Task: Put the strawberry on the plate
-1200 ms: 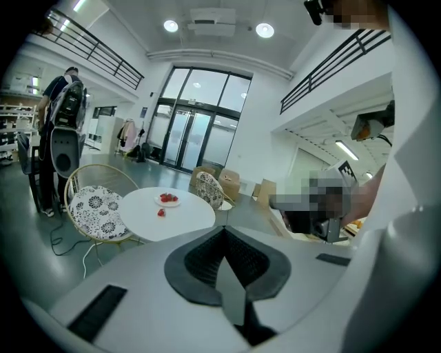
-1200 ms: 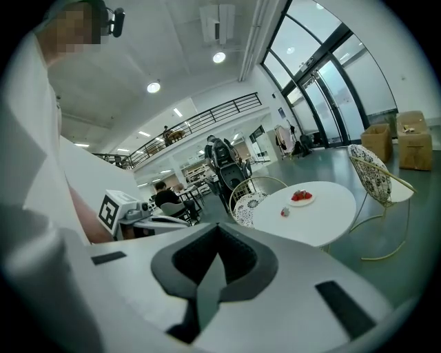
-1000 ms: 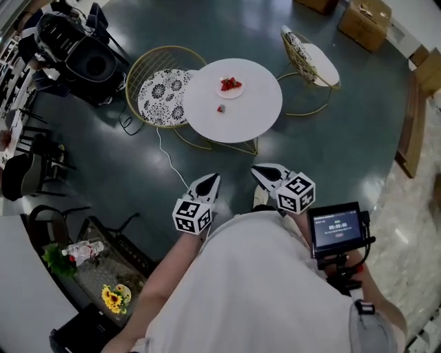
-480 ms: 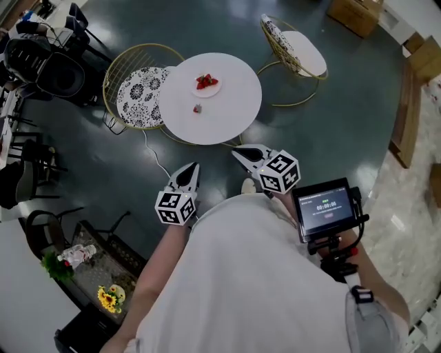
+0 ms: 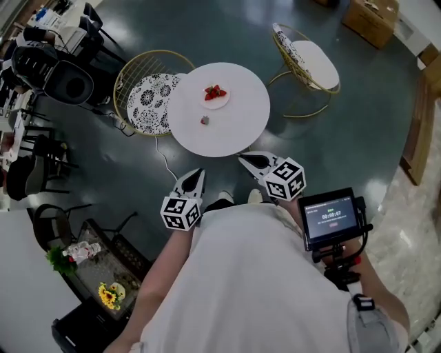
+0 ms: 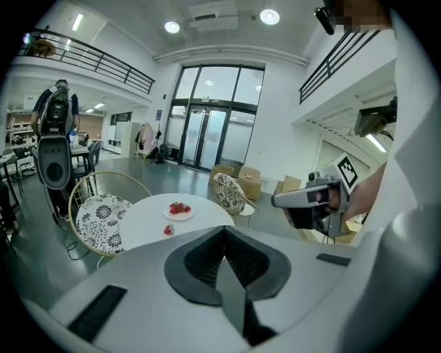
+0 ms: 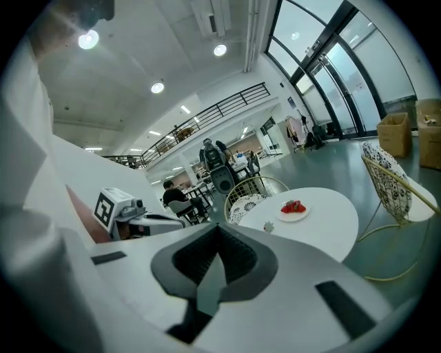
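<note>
- Surface: a round white table [image 5: 241, 127] in the upper centre of the head view, on a dark floor [image 5: 331, 138]. It is flanked by a left wire chair [image 5: 148, 100] and a right wire chair [image 5: 313, 58].
- The strawberry [image 5: 204, 120] lies alone on the table, near the plate [image 5: 219, 105] but not touching it. The plate holds other red berries.
- The left gripper [image 5: 199, 172] and right gripper [image 5: 242, 158] have their jaws together with nothing between them. Both are over the floor, short of the table's near edge.
- Only the gripper views show the glass doors [image 6: 213, 131].

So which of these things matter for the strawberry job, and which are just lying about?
For the job: loose strawberry on the table; plate, already holding strawberries; left gripper and right gripper, both shut and empty.

Just lying about: patterned chair; second chair; cardboard box; flowers.
</note>
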`<state>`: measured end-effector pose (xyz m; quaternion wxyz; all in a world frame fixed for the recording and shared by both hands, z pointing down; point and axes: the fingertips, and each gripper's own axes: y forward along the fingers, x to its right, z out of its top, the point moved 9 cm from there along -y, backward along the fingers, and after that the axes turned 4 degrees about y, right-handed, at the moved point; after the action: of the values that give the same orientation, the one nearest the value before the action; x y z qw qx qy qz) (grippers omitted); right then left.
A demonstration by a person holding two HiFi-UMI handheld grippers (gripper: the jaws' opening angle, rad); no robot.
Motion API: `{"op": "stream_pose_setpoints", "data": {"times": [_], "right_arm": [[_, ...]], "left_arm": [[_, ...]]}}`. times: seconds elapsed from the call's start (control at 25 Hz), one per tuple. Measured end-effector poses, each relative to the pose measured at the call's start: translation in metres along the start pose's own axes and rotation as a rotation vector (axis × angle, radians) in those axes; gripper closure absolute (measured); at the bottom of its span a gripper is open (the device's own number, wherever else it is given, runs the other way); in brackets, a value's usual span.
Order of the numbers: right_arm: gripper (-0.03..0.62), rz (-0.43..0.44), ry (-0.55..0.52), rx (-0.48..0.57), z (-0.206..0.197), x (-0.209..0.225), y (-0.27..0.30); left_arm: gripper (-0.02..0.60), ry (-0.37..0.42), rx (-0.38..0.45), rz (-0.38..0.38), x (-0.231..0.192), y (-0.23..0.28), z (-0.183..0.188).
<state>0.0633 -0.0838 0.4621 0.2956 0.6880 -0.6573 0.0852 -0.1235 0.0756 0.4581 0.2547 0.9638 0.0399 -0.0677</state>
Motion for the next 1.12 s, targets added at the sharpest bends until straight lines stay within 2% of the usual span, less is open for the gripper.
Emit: {"op": "stream_pose_setpoints", "data": {"times": [0.16,0.36,0.8,1.12], "right_arm": [[0.588,0.001,0.015,0.006,0.001,0.008,0.002],[0.588,-0.015,0.037,-0.001,0.003,0.037,0.016],[0.588,-0.097,0.061,-0.002,0.022,0.060,0.025],[0.588,-0.145,0.062,-0.047,0.044,0.072,0.036]], "left_arm": [[0.575,0.000,-0.016,-0.004,-0.004,0.010,0.002],[0.575,-0.004,-0.033,-0.016,-0.025,0.041,0.009],[0.575,0.034,-0.083,-0.085,-0.061,0.083,0.018],[0.575,0.064,-0.132,-0.150,-0.081,0.104,0.033]]}}
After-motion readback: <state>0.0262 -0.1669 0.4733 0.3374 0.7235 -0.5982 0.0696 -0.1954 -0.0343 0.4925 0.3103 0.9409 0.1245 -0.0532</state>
